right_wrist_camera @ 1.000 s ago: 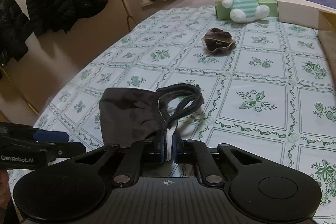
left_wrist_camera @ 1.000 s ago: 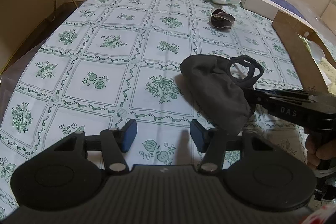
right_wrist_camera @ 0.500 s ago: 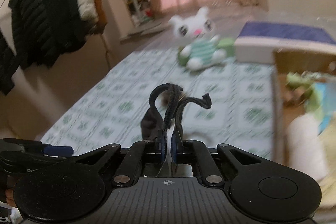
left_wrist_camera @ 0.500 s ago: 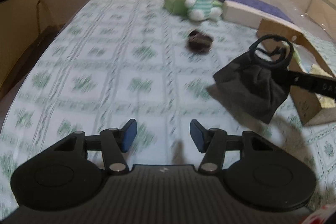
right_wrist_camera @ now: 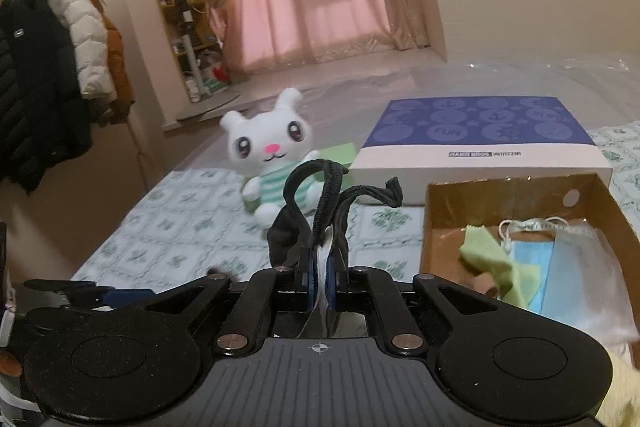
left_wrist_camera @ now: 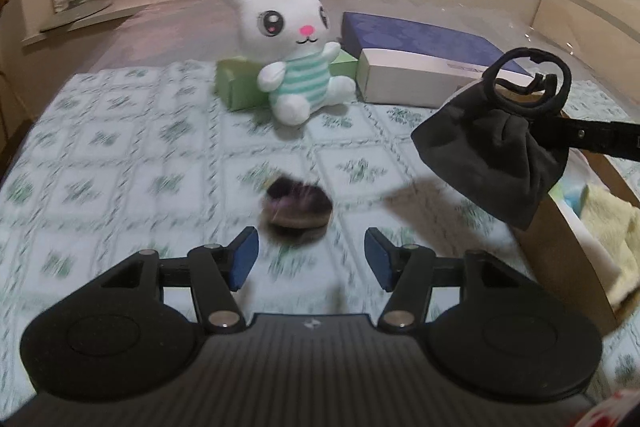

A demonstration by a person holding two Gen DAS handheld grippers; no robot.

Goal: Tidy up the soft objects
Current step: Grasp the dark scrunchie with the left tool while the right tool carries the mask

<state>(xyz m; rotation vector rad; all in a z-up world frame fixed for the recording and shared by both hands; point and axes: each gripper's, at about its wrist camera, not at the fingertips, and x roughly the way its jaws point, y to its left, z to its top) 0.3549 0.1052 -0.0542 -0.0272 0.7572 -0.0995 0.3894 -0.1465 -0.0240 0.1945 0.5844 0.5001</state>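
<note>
My right gripper (right_wrist_camera: 319, 281) is shut on a black cloth face mask (right_wrist_camera: 298, 231) and holds it in the air; its ear loops stick up. In the left wrist view the mask (left_wrist_camera: 492, 147) hangs from the right gripper's fingers (left_wrist_camera: 592, 137) beside the cardboard box (left_wrist_camera: 560, 251). My left gripper (left_wrist_camera: 310, 259) is open and empty, low over the tablecloth, just short of a dark scrunchie (left_wrist_camera: 298, 203). A white plush rabbit (left_wrist_camera: 292, 47) sits at the back; it also shows in the right wrist view (right_wrist_camera: 270, 151).
The open cardboard box (right_wrist_camera: 440, 227) at the right holds a green cloth (right_wrist_camera: 488, 263), a light blue mask (right_wrist_camera: 536, 263) and a yellow towel (left_wrist_camera: 608, 223). A blue-topped white box (right_wrist_camera: 480, 143) and a green box (left_wrist_camera: 236, 83) stand behind. Coats hang at the left (right_wrist_camera: 44, 75).
My right gripper lifted the black mask off the table and carried it right, toward the cardboard box. My left gripper moved forward toward the scrunchie and stayed open.
</note>
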